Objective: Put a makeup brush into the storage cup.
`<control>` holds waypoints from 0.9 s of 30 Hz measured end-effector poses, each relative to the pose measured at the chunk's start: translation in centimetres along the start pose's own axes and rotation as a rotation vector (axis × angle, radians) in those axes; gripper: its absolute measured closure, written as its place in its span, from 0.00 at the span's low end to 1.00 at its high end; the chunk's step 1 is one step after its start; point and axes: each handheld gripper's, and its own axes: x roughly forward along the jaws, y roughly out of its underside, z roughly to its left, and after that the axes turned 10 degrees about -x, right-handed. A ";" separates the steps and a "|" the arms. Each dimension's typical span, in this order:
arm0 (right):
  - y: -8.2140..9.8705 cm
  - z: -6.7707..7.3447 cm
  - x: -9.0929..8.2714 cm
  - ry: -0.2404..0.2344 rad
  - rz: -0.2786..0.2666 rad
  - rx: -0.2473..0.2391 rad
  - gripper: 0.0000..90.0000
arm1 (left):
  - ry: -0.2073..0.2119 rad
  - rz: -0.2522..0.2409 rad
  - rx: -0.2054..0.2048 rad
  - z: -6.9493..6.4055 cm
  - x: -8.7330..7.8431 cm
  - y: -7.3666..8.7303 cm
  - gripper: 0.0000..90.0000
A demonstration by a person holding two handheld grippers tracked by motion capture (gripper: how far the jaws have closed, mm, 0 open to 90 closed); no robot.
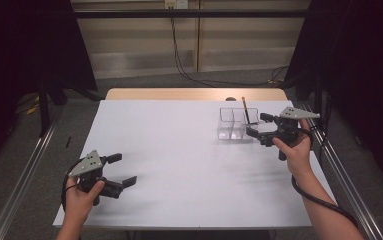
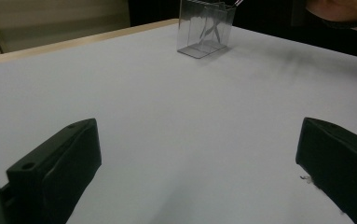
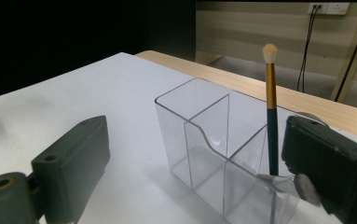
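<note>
A clear plastic organizer [image 1: 230,125] with several compartments stands at the back right of the white table [image 1: 179,150]. A slim makeup brush [image 1: 245,110] with a dark handle, gold ferrule and pale tip stands upright in its right-hand compartment. My right gripper [image 1: 256,125] is open just right of the organizer, jaws spread wide toward it. In the right gripper view the organizer [image 3: 204,135] sits between the jaws and the brush [image 3: 271,112] rises close beside the right jaw, untouched. My left gripper [image 1: 124,170] rests open near the front left, holding nothing. The organizer [image 2: 204,28] lies far ahead of it.
A strip of wooden tabletop [image 1: 194,93] runs along the back edge, with a small dark round object [image 1: 230,99] on it. Metal rails [image 1: 24,170] flank the table on both sides. Cables [image 1: 189,75] hang down the back wall to the floor.
</note>
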 end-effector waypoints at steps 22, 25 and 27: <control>1.4 0.9 -2.0 0.004 0.007 -0.031 0.02 | 0.007 0.007 0.004 0.0 0.3 0.0 0.00; 1.5 1.1 -2.2 0.002 0.002 -0.033 0.02 | 0.007 0.007 0.004 0.0 0.2 0.0 0.00; 1.5 1.3 -2.4 0.001 -0.001 -0.030 0.02 | 0.008 0.006 0.003 0.0 0.3 0.0 0.00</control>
